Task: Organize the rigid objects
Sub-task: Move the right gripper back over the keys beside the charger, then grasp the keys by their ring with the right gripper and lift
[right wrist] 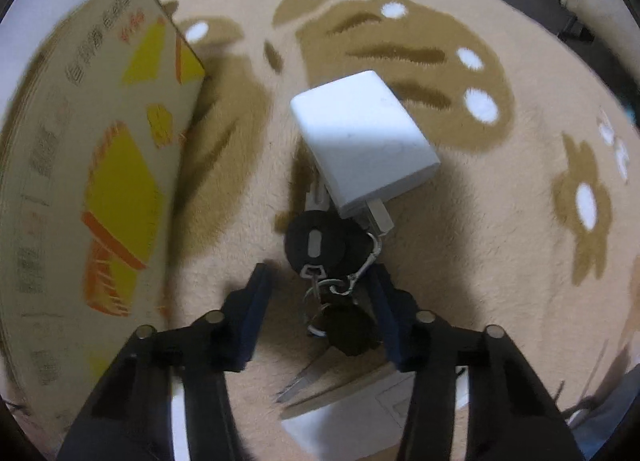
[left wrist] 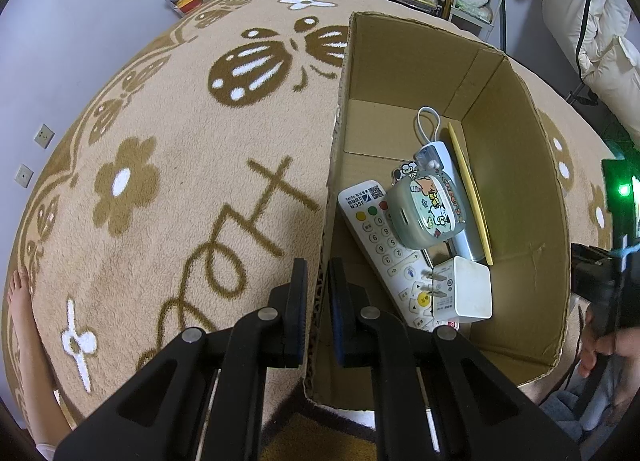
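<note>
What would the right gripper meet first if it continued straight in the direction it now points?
Probably the bunch of keys on the rug: it lies between the right gripper's jaws, which do not yet press it. The white box lies farther; depth is unclear.
</note>
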Demonstrator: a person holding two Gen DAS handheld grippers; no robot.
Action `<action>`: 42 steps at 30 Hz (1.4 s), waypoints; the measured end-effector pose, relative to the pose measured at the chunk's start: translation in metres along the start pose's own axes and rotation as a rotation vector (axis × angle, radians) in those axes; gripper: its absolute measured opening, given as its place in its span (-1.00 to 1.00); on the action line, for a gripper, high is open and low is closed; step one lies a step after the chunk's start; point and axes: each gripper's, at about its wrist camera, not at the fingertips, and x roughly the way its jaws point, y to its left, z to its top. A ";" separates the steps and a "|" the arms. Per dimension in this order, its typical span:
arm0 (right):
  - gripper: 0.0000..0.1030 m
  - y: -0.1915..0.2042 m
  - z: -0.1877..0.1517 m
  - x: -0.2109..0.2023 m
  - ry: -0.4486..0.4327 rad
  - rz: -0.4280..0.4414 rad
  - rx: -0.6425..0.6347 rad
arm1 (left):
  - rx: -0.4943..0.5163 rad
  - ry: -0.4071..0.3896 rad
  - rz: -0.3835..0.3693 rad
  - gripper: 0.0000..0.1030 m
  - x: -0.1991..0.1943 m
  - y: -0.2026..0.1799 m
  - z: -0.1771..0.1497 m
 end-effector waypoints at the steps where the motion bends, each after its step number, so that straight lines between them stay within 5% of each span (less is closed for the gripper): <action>1: -0.22 0.003 -0.001 -0.001 -0.011 -0.007 -0.001 | 0.000 0.000 0.000 -0.81 0.000 0.000 0.000; 3: -0.49 0.007 -0.003 -0.003 -0.027 -0.006 -0.006 | 0.000 0.000 -0.001 -0.81 0.000 0.000 0.000; 10: -0.68 0.007 -0.007 -0.010 -0.043 -0.019 0.010 | 0.000 0.000 -0.003 -0.81 -0.001 -0.001 -0.001; 42: -0.87 0.003 0.002 -0.106 -0.266 0.167 0.058 | 0.005 -0.001 0.002 -0.81 -0.001 0.000 0.000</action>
